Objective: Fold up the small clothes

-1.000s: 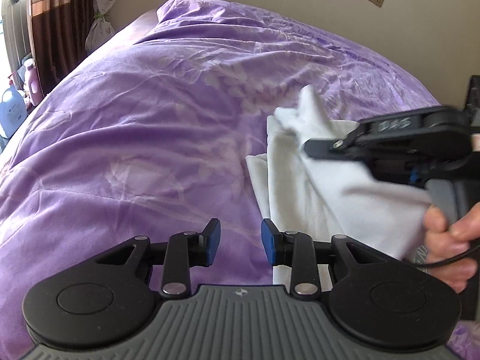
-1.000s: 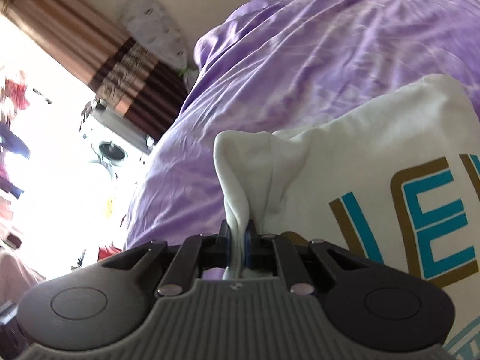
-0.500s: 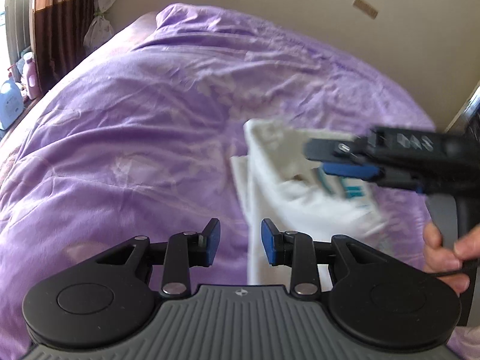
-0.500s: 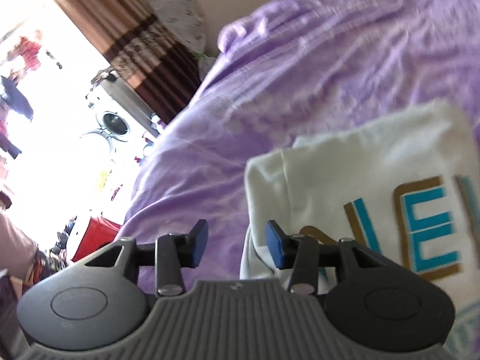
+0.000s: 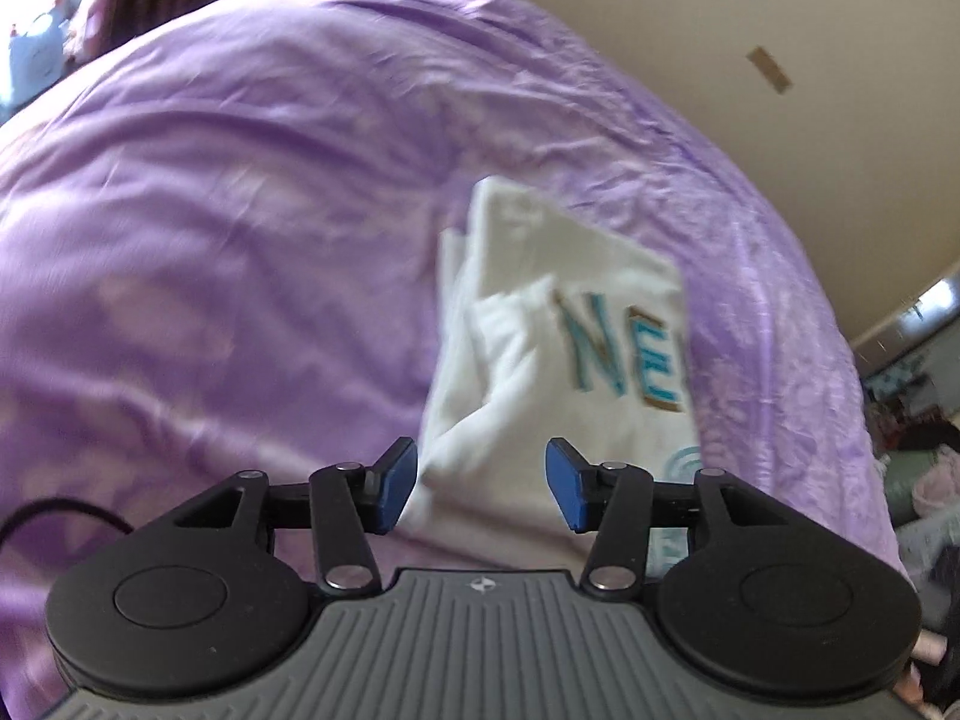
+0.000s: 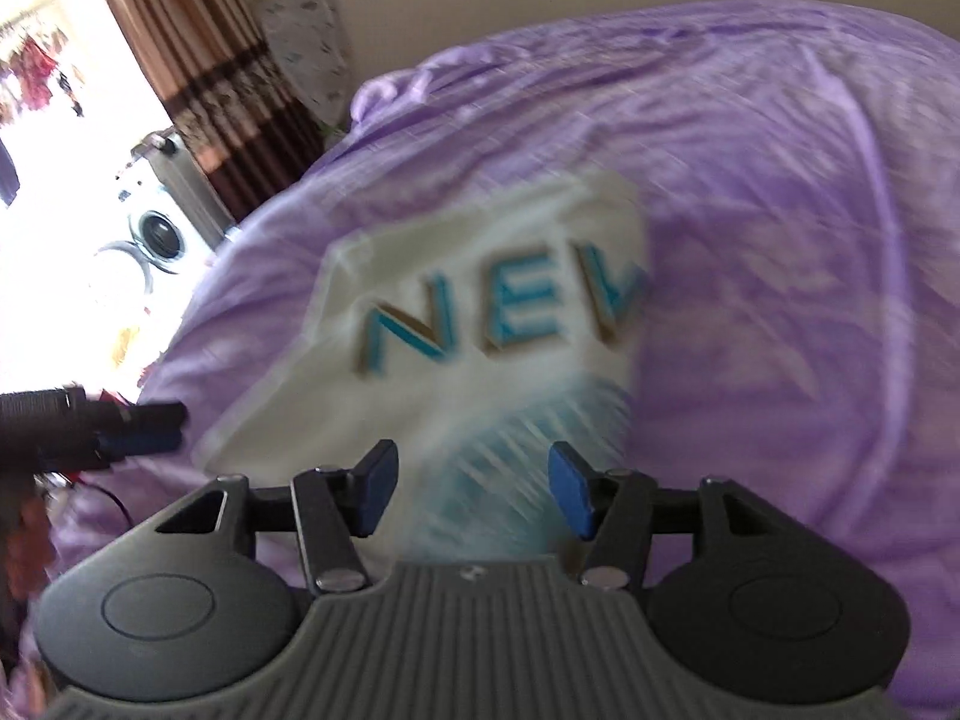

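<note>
A small white T-shirt (image 5: 540, 360) with teal and gold letters lies folded on the purple bedspread (image 5: 240, 210). It also shows in the right wrist view (image 6: 480, 312), blurred by motion. My left gripper (image 5: 480, 489) is open and empty, just above the shirt's near edge. My right gripper (image 6: 474, 489) is open and empty over the shirt's lower printed part. The left gripper's tip (image 6: 138, 429) shows at the left edge of the right wrist view.
The bedspread (image 6: 780, 300) fills most of both views. A brown curtain (image 6: 198, 60), a bright window and a washing machine (image 6: 156, 228) stand beyond the bed's far left. A beige wall (image 5: 720, 30) is behind the bed. Clutter (image 5: 924, 480) lies past the bed's right edge.
My right gripper let go of the white shirt's fold, opened wide and pulled back. The shirt dropped flat with its letters up. My left gripper opened wider and moved over the shirt.
</note>
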`<action>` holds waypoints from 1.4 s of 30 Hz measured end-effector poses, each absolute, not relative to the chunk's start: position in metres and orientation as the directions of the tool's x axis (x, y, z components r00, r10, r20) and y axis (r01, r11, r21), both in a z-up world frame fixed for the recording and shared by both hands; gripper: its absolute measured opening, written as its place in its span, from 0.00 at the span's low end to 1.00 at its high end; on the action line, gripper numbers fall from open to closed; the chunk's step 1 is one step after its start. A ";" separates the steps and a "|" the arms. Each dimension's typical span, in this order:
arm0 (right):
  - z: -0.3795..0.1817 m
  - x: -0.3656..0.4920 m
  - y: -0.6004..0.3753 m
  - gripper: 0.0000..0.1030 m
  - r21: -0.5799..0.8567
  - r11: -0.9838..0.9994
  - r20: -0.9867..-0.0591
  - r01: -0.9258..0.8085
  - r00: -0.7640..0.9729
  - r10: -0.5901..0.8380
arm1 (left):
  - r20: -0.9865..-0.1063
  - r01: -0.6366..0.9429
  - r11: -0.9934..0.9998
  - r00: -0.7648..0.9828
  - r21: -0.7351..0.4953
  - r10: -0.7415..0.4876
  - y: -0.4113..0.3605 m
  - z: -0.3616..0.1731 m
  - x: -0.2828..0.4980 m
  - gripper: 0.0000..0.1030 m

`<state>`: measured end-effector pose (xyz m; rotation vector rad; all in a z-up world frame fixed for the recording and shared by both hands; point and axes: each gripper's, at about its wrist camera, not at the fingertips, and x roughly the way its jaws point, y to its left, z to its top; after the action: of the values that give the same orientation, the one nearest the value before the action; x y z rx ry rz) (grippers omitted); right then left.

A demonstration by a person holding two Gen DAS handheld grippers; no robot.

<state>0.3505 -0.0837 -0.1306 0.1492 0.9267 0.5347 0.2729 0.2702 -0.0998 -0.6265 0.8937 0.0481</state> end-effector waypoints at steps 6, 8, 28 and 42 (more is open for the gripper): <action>-0.163 0.321 -0.101 0.57 0.221 0.888 -0.770 -0.404 0.487 0.413 | -0.708 -0.313 0.767 0.662 -0.560 -0.247 0.273 -0.120 0.270 0.38; -0.171 0.317 -0.094 0.57 0.201 0.879 -0.778 -0.434 0.474 0.412 | -0.698 -0.306 0.780 0.681 -0.545 -0.221 0.270 -0.116 0.269 0.26; -0.203 0.315 -0.084 0.01 0.130 0.896 -0.811 -0.426 0.474 0.343 | -0.776 -0.320 0.874 0.623 -0.367 -0.098 0.253 -0.139 0.263 0.07; -0.224 0.311 -0.092 0.00 0.166 0.891 -0.831 -0.423 0.427 0.357 | -0.827 -0.316 0.918 0.562 -0.239 -0.022 0.242 -0.155 0.268 0.10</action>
<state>0.3114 -0.0921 -0.2243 -0.0720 1.0191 0.4878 0.2683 0.2417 -0.1545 -0.3847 0.9646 0.1783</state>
